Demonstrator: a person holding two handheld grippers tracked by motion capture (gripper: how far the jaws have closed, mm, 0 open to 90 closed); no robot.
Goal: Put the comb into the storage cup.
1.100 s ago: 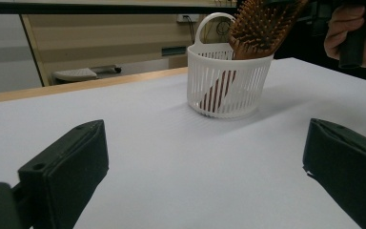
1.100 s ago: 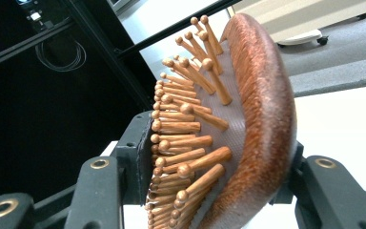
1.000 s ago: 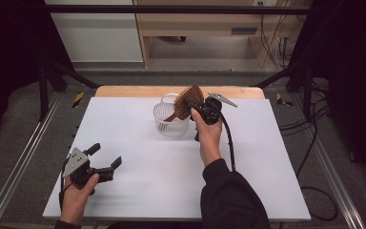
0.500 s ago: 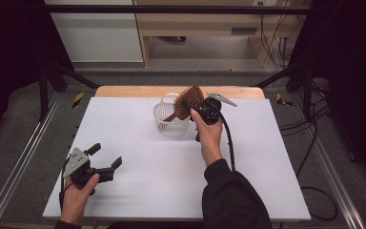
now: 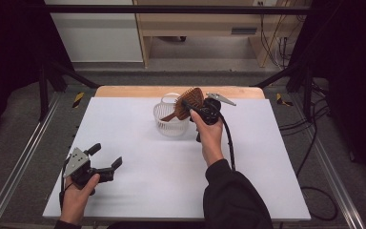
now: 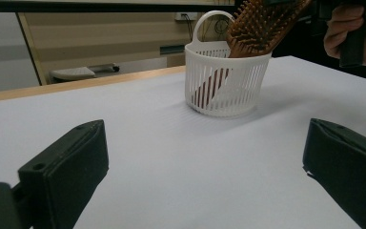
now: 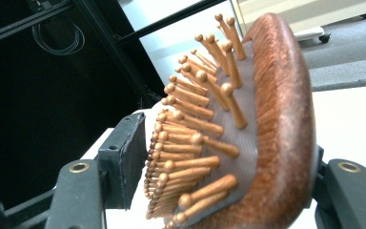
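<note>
High view: wooden hairbrush (image 5: 189, 102) clamped by its head in right gripper (image 5: 201, 110), handle angled down into white slatted basket (image 5: 170, 120) near the desk's (image 5: 267, 157) far edge, middle; left gripper (image 5: 106, 163) idle by the near left corner, jaws spread wide. Left gripper view: brush (image 6: 259, 26) leaning over the basket (image 6: 225, 78) rim, handle inside, nothing between the wide jaws. Right gripper view: jaws pressed on bristle face and rounded back of the hairbrush (image 7: 248, 138). Risk, as a judgement: light basket likely to tip or skid if the tilted brush levers on its rim; grip on curved wood and bristles could slip.
</note>
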